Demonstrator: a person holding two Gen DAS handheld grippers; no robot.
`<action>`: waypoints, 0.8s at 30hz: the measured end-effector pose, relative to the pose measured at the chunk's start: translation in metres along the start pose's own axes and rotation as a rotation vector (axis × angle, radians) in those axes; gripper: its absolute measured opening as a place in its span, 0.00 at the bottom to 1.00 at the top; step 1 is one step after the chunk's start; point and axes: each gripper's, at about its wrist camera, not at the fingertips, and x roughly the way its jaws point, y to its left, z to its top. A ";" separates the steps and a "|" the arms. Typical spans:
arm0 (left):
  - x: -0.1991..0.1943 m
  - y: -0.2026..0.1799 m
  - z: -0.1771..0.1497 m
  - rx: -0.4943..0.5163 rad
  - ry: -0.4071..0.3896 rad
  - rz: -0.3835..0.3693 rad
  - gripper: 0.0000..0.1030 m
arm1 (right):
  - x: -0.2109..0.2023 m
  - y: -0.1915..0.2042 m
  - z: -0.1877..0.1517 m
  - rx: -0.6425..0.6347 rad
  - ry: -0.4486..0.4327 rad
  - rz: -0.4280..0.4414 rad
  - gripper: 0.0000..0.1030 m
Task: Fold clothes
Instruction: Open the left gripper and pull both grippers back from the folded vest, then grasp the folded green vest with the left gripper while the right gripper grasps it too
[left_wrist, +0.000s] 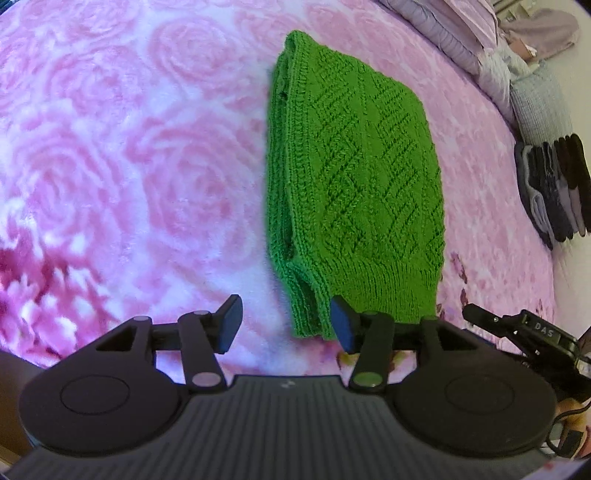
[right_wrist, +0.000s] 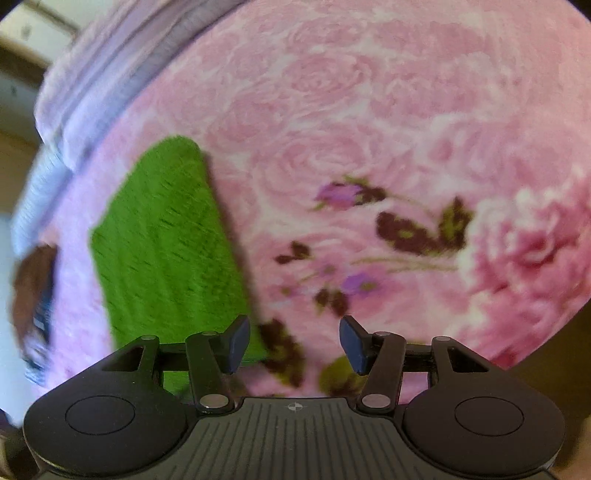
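Lying folded into a narrow bundle on the pink rose-print blanket (left_wrist: 129, 166), green knitted sweater (left_wrist: 354, 177) with long axis running straight away from the left gripper (left_wrist: 286, 325). Ribbed hem end nearest, just ahead of that gripper and slightly to the right of its centre line; far end pointing toward the heap of lilac bedding (left_wrist: 461, 33) at the blanket's edge. Left jaws spread wide, holding nothing, right-hand pad (left_wrist: 341, 325) overlapping the hem in the picture, though cannot tell whether touching or hovering above. Left edge of the bundle showing stacked layers and a fold line; right edge smooth.

Seen from the right wrist, same sweater (right_wrist: 166, 251) off to the left of the right gripper (right_wrist: 293, 343), blurred, near end reaching just beside and behind the left-hand pad (right_wrist: 236, 343). Right jaws also gaping wide and empty, aimed at bare blanket with its printed flower sprig (right_wrist: 406, 229) rather than at the knit.

Judged from this: left gripper nearer and better lined up, already at the hem end, so a lengthwise fold, hem carried toward the far end, most likely to start there. Right gripper needing to swing leftward to help at the same end. Row of dark folded clothes (left_wrist: 554, 184) well apart, right of the sweater.
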 end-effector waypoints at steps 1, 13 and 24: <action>-0.001 0.001 -0.001 -0.001 -0.002 0.006 0.45 | 0.001 -0.004 -0.002 0.029 -0.002 0.029 0.55; -0.006 0.009 0.001 0.046 0.009 0.049 0.45 | 0.019 -0.005 -0.031 0.149 0.026 0.178 0.55; -0.015 -0.014 0.018 0.187 0.003 0.074 0.45 | 0.003 -0.015 -0.031 0.106 -0.006 0.041 0.56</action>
